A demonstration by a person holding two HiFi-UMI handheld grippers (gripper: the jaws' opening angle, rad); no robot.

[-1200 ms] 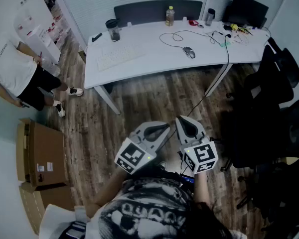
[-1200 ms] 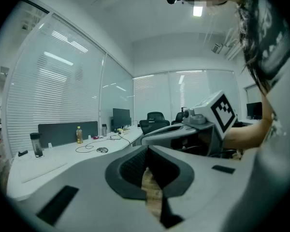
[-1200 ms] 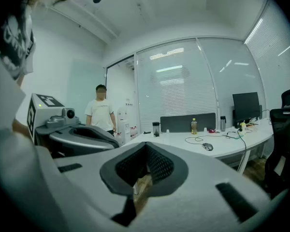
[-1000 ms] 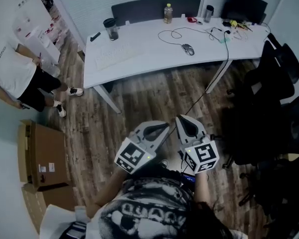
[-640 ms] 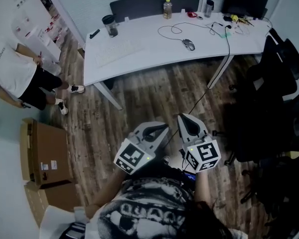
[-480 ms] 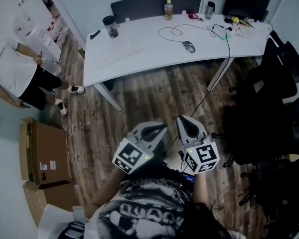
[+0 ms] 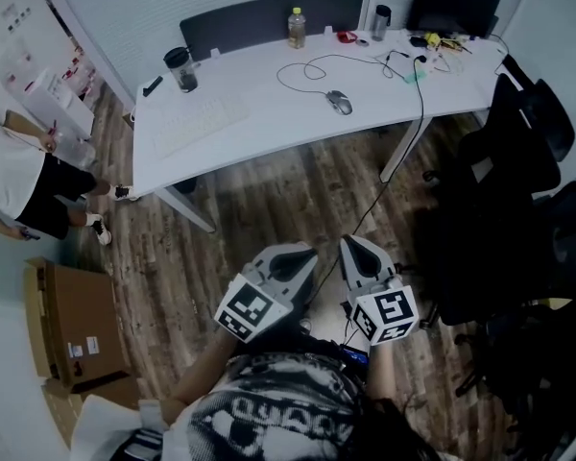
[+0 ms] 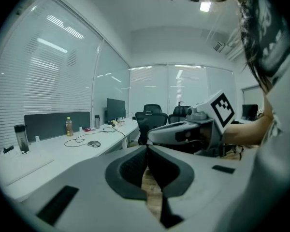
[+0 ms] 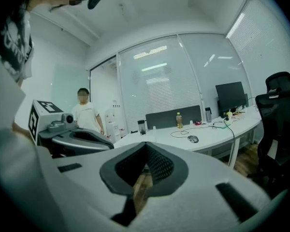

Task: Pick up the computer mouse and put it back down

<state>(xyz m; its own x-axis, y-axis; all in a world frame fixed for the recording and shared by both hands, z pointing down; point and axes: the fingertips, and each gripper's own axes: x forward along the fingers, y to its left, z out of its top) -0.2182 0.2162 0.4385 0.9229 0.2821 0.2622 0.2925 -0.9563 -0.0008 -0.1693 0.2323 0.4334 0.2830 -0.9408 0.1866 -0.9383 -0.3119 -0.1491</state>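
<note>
Near the upper centre of the head view, the computer mouse (image 7: 339, 102) is lying on the white desk (image 7: 240, 123), well apart from both grippers, which we are holding low in the frame over the wooden floor (image 7: 269, 200). We are reading the left gripper (image 7: 290, 260) and the right gripper (image 7: 361, 254) as clenched and empty: in each gripper view the dark pads are meeting with nothing between them. We are judging the main risk to be arriving at the mouse with the jaws closed, which would push it across the desk instead of grasping it. We are also noting its cable (image 7: 302, 68) looping toward the upper part of the desk; a high lift could pull it taut and drag nearby items. A black lead (image 7: 389, 176) hanging from the desk to the floor could snag a foot.
</note>
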